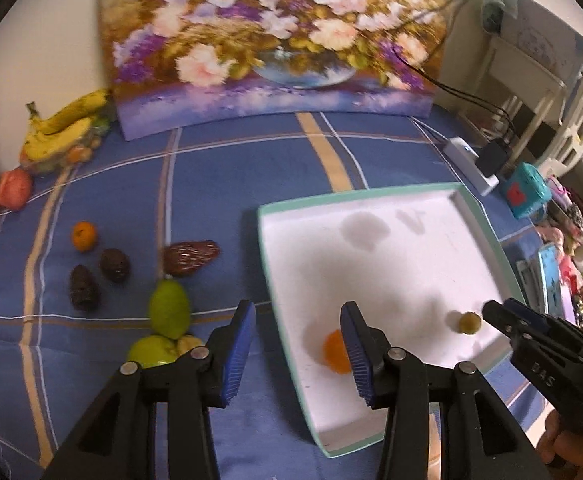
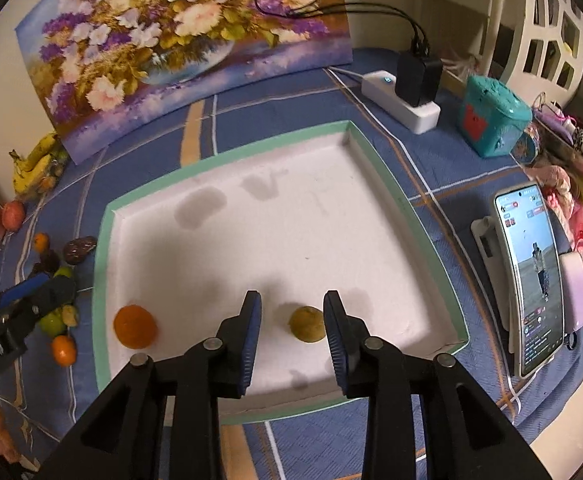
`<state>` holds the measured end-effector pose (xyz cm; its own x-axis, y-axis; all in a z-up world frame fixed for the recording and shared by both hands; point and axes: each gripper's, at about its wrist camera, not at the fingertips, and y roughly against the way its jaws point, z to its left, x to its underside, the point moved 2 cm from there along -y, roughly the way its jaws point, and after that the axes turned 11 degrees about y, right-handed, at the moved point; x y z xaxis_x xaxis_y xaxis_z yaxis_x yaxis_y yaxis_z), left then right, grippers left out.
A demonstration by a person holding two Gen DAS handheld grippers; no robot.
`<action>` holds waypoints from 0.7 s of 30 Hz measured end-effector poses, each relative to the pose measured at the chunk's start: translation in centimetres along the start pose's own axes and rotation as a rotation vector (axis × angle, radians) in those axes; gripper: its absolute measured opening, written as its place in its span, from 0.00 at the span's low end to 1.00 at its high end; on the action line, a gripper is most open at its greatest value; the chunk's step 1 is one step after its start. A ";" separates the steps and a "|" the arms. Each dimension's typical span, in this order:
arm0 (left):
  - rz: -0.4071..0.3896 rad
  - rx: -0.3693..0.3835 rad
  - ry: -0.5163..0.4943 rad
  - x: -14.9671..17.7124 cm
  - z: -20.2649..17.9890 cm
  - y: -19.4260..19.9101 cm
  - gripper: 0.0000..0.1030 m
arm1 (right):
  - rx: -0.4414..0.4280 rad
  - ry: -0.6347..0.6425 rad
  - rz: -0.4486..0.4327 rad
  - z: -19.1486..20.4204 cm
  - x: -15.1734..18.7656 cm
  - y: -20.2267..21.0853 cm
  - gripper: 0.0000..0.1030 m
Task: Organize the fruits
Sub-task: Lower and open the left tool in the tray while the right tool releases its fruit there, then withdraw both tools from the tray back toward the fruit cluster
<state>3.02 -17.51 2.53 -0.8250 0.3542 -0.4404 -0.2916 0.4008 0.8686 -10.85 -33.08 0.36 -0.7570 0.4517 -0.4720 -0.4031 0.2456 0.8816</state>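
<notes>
A white tray with a teal rim (image 1: pixel 487 224) (image 2: pixel 227 150) lies on the blue checked cloth. An orange (image 2: pixel 135 326) (image 1: pixel 331 354) sits in its near left corner, and a small yellow-green fruit (image 2: pixel 307 324) (image 1: pixel 469 322) sits near its front edge. My left gripper (image 1: pixel 298 306) (image 2: pixel 47 286) hangs open over the tray's left rim, holding nothing. My right gripper (image 2: pixel 292 296) (image 1: pixel 495 314) is open above the yellow-green fruit, pads clear of it. Left of the tray lie a tangerine (image 1: pixel 84 235), two dark avocados (image 1: pixel 114 265), a brown-red fruit (image 1: pixel 189 258) and green fruits (image 1: pixel 169 310).
Bananas (image 1: pixel 67 128) and a red fruit (image 1: pixel 13 188) rest at the far left by the wall. A floral painting (image 1: pixel 275 40) leans at the back. A power strip (image 2: pixel 403 100), a teal box (image 2: pixel 491 116) and a phone on a stand (image 2: pixel 531 276) crowd the right side.
</notes>
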 end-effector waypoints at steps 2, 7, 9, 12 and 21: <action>-0.006 -0.006 0.014 -0.1 0.7 0.1 0.47 | -0.006 0.005 -0.009 0.3 0.1 0.3 0.32; -0.012 -0.029 0.042 0.0 2.1 0.3 0.47 | -0.009 0.015 -0.019 0.8 0.1 0.7 0.32; -0.012 -0.036 0.051 0.1 2.6 0.4 0.47 | -0.014 0.021 -0.020 1.0 0.2 0.7 0.32; -0.009 -0.052 0.060 0.0 3.1 0.2 0.47 | -0.018 0.027 -0.018 1.4 0.3 0.6 0.32; -0.003 -0.177 0.073 0.2 4.7 -1.1 0.97 | -0.016 0.036 -0.008 1.9 0.3 -0.1 0.57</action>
<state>5.48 -13.93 0.38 -0.8551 0.2879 -0.4312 -0.3697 0.2445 0.8964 -10.08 -31.31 0.10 -0.7717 0.4184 -0.4790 -0.4173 0.2353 0.8778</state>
